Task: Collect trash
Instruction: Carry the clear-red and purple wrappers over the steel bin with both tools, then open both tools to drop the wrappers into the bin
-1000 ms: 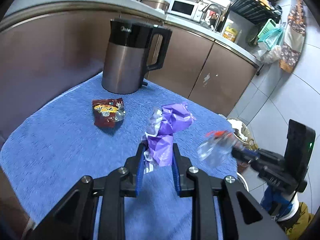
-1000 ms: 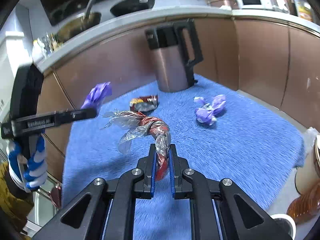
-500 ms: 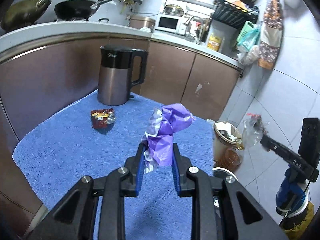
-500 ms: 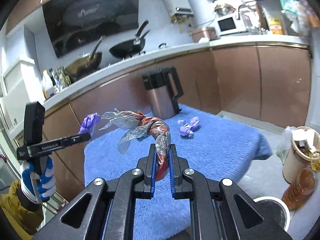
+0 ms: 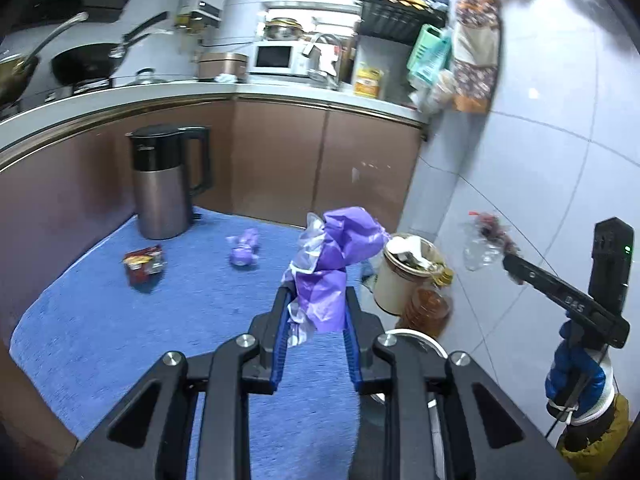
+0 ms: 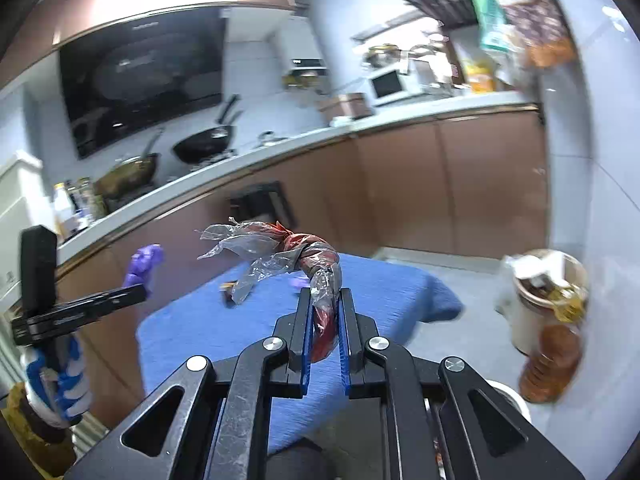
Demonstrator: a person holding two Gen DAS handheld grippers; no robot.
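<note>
The left gripper [image 5: 316, 312] is pinching a crumpled purple wrapper [image 5: 336, 256] between its blue pads, holding it in the air above the near edge of the blue towel [image 5: 120, 328] that is covering the counter. The right gripper [image 6: 325, 312] is clamping a twisted clear plastic bag with red contents [image 6: 316, 264], its loose end fanning out to the left. Two more pieces of trash are lying on the towel: a red snack packet [image 5: 144, 266] and a small purple wrapper [image 5: 244, 250], well apart from each other, both near a steel kettle [image 5: 164, 184] that is standing upright at the towel's far side. Beyond the towel's right edge, a cream bin [image 5: 404, 276] is sitting on the floor, apparently already full of scraps, though motion blur is softening the detail. An amber bottle [image 5: 426, 306] is standing just beside it.
</note>
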